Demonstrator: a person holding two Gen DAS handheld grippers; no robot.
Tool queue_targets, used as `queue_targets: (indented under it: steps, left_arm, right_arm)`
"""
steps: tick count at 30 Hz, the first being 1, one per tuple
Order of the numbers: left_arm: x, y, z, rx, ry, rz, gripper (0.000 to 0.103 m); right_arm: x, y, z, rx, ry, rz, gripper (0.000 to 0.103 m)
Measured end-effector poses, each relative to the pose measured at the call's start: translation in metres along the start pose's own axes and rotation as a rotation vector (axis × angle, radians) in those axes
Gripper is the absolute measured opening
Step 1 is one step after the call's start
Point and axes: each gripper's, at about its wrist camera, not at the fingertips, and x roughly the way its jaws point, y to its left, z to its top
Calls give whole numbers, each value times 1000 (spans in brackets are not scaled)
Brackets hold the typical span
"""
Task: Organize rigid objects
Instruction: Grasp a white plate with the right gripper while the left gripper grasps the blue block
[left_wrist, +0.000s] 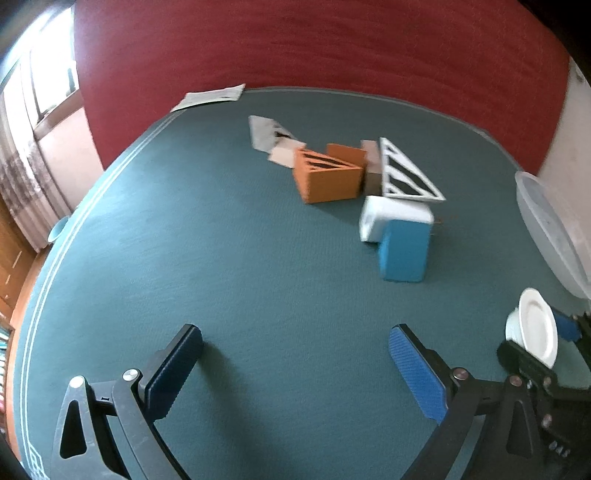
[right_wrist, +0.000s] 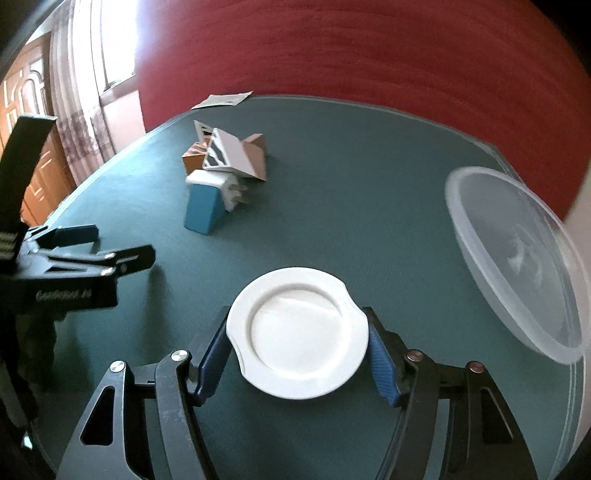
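Observation:
A small white plate (right_wrist: 295, 291) sits between the blue pads of my right gripper (right_wrist: 297, 343), which is shut on its two opposite edges, low over the green table (right_wrist: 369, 206). In the left wrist view the same plate (left_wrist: 537, 328) stands tilted in that gripper at the right edge. My left gripper (left_wrist: 295, 332) hangs open over bare cloth with nothing between its fingers. Further back lies a cluster: a blue block (left_wrist: 404, 254), a white block (left_wrist: 391, 218), an orange box (left_wrist: 328, 177) and a white triangular grille (left_wrist: 406, 173).
A clear plastic tub (right_wrist: 517, 258) stands tilted at the table's right edge. A sheet of paper (left_wrist: 210, 96) lies at the far edge before a red wall. A window and curtain are to the left. My left gripper (right_wrist: 110, 243) is left of the plate.

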Motion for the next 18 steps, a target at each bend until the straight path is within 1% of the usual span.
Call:
queue_targets:
  steps: [4, 7, 10, 12, 14, 15, 17, 18]
  left_arm:
    - [5, -19, 8, 23, 0, 10, 102]
    - [8, -31, 14, 31, -7, 14, 97]
    - [10, -40, 18, 31, -19, 15, 95]
    - [13, -43, 21, 21, -19, 3, 91]
    - [15, -45, 25, 7, -18, -6, 84]
    - [16, -44, 28, 4, -21, -4, 82]
    - [18, -46, 33, -2, -27, 6, 73]
    - [19, -46, 34, -5, -30, 4, 70]
  right_arm:
    - [-8, -13, -9, 22, -5, 4, 67]
    - [-13, -20, -14, 44, -14, 24, 67]
    - [-14, -22, -16, 54, -19, 36, 68]
    - [-15, -22, -17, 56, -20, 38, 68]
    - [-15, -22, -18, 55, -20, 37, 68]
    - [-15, -22, -17, 55, -20, 38, 68]
    - [-15, -23, -17, 59, -21, 44, 68]
    - [-15, -24, -16, 61, -22, 48, 68]
